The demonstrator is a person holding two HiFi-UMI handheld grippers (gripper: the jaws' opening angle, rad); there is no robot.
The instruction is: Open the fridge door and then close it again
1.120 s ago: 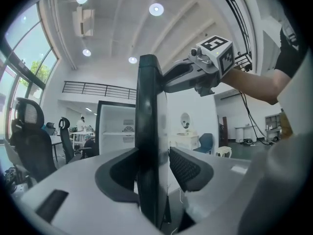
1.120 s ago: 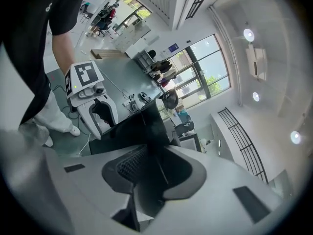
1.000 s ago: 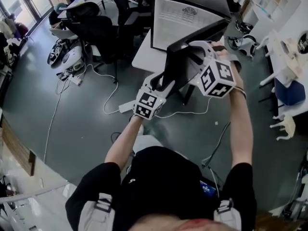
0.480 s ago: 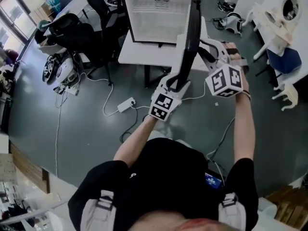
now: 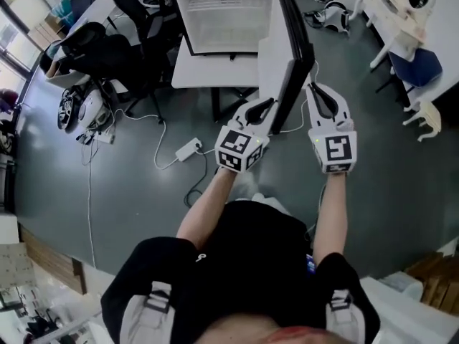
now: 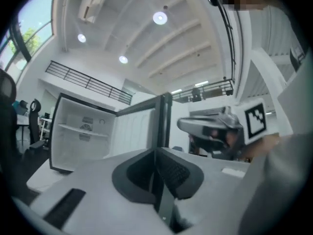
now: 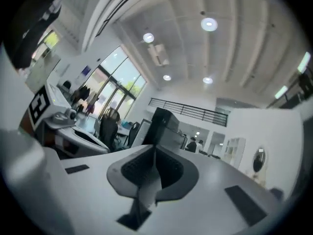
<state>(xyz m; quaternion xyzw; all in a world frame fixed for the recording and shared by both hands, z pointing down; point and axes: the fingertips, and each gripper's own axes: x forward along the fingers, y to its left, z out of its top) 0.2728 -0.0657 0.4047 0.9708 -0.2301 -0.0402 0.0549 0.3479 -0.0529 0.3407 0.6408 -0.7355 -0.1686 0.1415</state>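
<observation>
Both sets of fingers [image 6: 176,173] are closing on nothing as the left gripper [image 5: 257,112] and right gripper [image 5: 320,97] flank the near edge of the open fridge door [image 5: 292,56], likely readying blunt tips to push it shut against the fridge [image 5: 222,16] on the far bench [image 5: 197,74].

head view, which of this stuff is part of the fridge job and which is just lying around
For the job: fridge, standing open; its door, edge-on between the grippers; left gripper and right gripper, jaws closing, nothing between them.

Just lying about: office chair; power strip; blue chair.
</observation>
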